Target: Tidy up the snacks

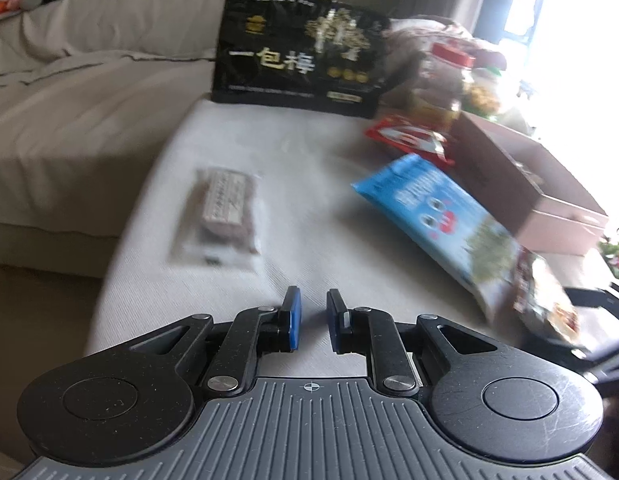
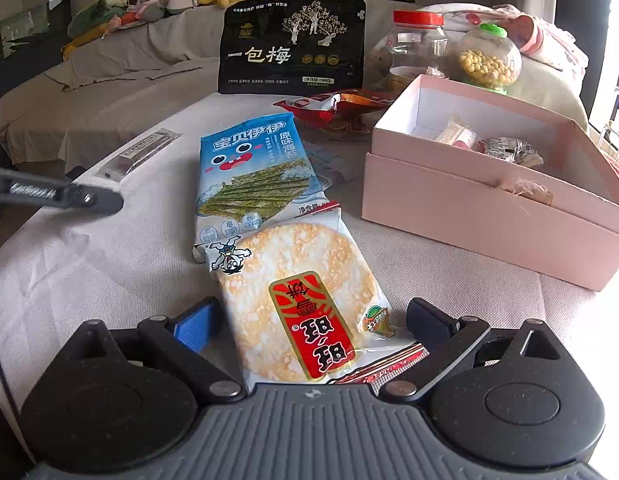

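Straddling the near end of the rice cracker packet (image 2: 301, 304), the right tool (image 2: 313, 320) stands spread wide, one blue-padded finger on each side of the wrapper and neither pressing it. That packet lies flat on the cloth-covered worktop (image 2: 109, 264), its far edge overlapping the blue seaweed snack bag (image 2: 253, 172). Beyond the seaweed bag lies a red snack packet (image 2: 329, 106), and farther back a black plum bag (image 2: 293, 46) stands upright at the worktop's far edge. To the right of the seaweed bag sits the open pink box (image 2: 481, 208), with a few small wrapped snacks (image 2: 505, 148) in its far part. Behind the box stand a clear jar with a red lid (image 2: 419, 42) and a rounder jar with a green lid (image 2: 489, 56) holding yellow pieces. To the left of the seaweed bag, near the worktop's edge, lies a clear-wrapped brown bar (image 2: 143, 152).

The left tool (image 1: 313, 316) hovers over bare cloth with its fingers drawn narrow, a small gap between the blue pads and nothing in it. Its view is blurred; the brown bar (image 1: 225, 208) lies ahead to its left, the seaweed bag (image 1: 433, 208) to its right. Plush toys (image 2: 177, 0) line the sofa (image 2: 109, 60) behind the plum bag.
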A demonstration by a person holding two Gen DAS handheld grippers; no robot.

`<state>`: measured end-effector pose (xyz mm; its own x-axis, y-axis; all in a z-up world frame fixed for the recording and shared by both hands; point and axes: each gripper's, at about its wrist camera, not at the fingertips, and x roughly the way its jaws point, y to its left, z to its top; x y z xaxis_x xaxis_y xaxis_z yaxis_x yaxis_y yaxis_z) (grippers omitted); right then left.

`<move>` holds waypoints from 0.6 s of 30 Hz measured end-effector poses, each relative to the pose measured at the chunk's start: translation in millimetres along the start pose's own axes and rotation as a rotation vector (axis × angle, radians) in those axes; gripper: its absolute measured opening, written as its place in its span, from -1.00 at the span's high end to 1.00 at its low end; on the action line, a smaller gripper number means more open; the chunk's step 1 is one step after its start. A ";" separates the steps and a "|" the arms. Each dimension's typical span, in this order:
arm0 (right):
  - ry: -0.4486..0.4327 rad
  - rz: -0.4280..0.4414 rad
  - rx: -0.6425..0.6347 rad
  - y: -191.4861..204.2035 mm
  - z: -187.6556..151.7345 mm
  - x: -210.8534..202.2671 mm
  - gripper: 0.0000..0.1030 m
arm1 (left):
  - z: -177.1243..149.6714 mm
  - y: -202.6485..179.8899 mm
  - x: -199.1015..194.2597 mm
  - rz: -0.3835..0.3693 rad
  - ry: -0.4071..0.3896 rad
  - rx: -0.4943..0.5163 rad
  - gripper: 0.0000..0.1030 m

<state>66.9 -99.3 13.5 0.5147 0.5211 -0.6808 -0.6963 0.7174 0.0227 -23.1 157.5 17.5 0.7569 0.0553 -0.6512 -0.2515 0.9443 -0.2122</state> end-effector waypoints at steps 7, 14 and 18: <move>-0.002 0.001 0.001 0.1 -0.5 0.3 -0.93 | -3.2 -7.2 -1.8 -0.025 0.011 0.004 0.64; -0.002 0.000 0.001 -0.3 -0.8 0.1 -0.94 | 31.6 7.8 -10.4 0.033 -0.095 0.000 0.62; -0.003 0.001 0.000 -0.3 -0.7 0.2 -0.94 | 52.0 19.2 20.6 0.192 -0.052 0.046 0.54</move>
<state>66.8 -99.8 12.8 0.5157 0.5230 -0.6786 -0.6964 0.7172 0.0235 19.0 193.7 37.9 0.7283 0.2517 -0.6374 -0.3676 0.9285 -0.0533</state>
